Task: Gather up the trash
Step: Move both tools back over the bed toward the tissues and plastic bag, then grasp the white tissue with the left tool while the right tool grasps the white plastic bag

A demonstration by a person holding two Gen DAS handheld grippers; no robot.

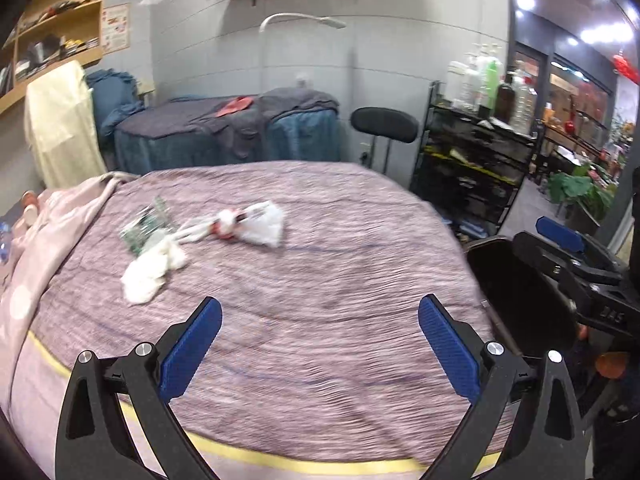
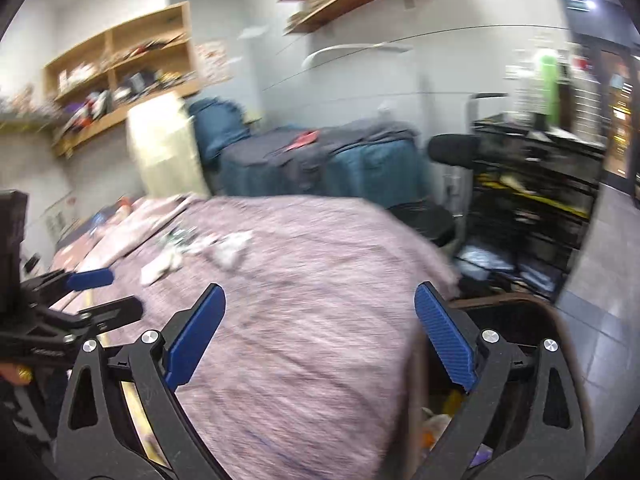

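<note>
Trash lies on the purple bed cover: a crumpled white tissue, a green printed wrapper and a white plastic bag with red marks. The same pile shows blurred in the right wrist view. My left gripper is open and empty, above the near part of the bed. My right gripper is open and empty, over the bed's right edge. A dark trash bin stands to the right of the bed, and in the right wrist view some trash lies inside it.
A pink dotted blanket lies on the bed's left side. A second bed with blue and grey covers stands behind. A black stool and a black rack with bottles stand at the right. Wooden shelves hang on the left wall.
</note>
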